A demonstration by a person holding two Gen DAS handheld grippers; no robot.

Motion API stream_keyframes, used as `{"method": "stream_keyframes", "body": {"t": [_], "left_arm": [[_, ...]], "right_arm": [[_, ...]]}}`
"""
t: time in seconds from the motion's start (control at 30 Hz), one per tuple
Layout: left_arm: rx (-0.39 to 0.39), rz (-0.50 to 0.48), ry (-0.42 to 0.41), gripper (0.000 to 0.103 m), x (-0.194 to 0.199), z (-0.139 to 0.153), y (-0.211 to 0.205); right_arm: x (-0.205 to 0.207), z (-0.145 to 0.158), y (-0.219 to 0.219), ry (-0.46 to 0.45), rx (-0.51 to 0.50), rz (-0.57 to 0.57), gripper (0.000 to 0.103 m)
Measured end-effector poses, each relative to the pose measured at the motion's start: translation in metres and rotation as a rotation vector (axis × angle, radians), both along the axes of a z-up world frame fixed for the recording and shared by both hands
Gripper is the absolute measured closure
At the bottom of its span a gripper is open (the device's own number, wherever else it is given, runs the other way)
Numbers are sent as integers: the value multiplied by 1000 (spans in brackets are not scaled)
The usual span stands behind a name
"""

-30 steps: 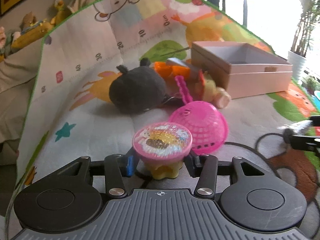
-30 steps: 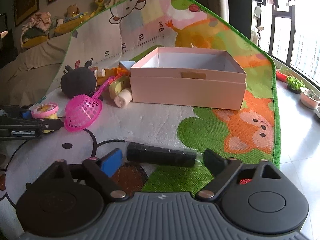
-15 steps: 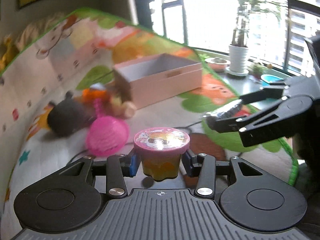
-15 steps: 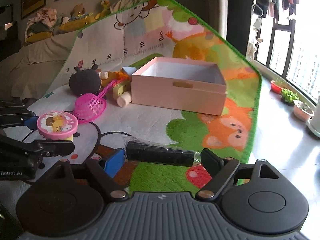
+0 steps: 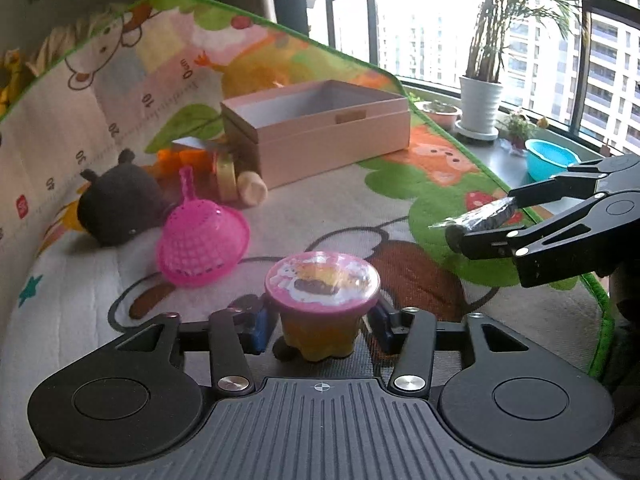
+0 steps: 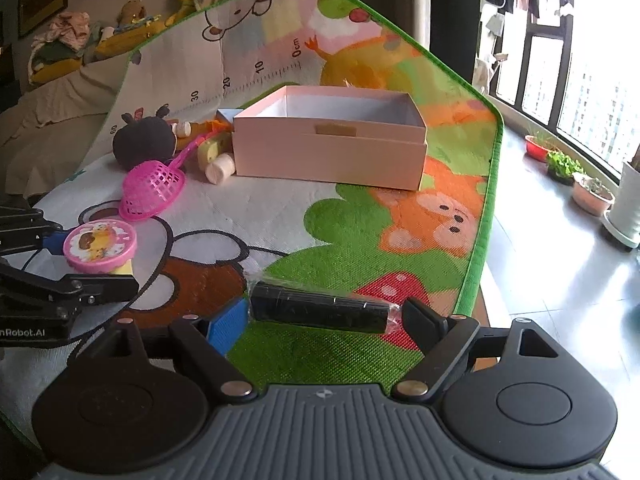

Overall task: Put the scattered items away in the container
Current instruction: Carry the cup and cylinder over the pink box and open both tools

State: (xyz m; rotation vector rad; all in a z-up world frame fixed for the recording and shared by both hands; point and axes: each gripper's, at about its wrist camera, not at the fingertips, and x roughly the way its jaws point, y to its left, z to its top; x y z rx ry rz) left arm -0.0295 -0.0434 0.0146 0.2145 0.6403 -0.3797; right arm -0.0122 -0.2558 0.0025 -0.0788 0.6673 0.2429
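Carrying one item each, both grippers sit short of the pink box (image 6: 328, 148), which rests open-topped on the play mat (image 6: 360, 216) ahead. The left gripper (image 5: 320, 326) has its fingers clenched on the jelly cup (image 5: 322, 300), upright with its pink lid facing up; the same cup shows at the left edge of the right wrist view (image 6: 100, 246). The right gripper (image 6: 324, 320) is clamped on the black wrapped cylinder (image 6: 318, 312), whose long axis runs crosswise between the fingers, roughly parallel to the box's near wall. From the right gripper the box lies straight ahead and a little left; from the left gripper it lies ahead and slightly right (image 5: 316, 128), beyond the pink strainer (image 5: 202, 248) and dark plush toy (image 5: 120, 204). By my reading, the right hand has the clearer line to the opening.
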Motion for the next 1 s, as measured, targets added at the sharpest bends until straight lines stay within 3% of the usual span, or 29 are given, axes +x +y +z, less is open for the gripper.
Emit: {"method": "stream_keyframes", "body": {"t": [0.07,0.17,0.3,0.33,0.63,0.8,1.0], "left_arm": [[5,-7,4,37,2,-1,-2],[11,-7,3,30,3,-4,-6],[17,5,-1,35,6,-5,-8],[20,9,-2,44,6,-5,-8],[17,-46,-38,46,9,22,-9],[-6,-44,-90,46,57,58,-13],[-47,-50,-171,45,144,84,-34]], "right_arm": [[1,-1,0,6,7,-3,8],[5,-5,2,24,2,-8,7],[7,-8,1,41,17,-9,11],[7,-8,1,37,15,-4,14],[11,9,4,13,-36,110,16],[43,46,-2,-131,-57,91,16],[139,88,-14,-223,49,30,16]]}}
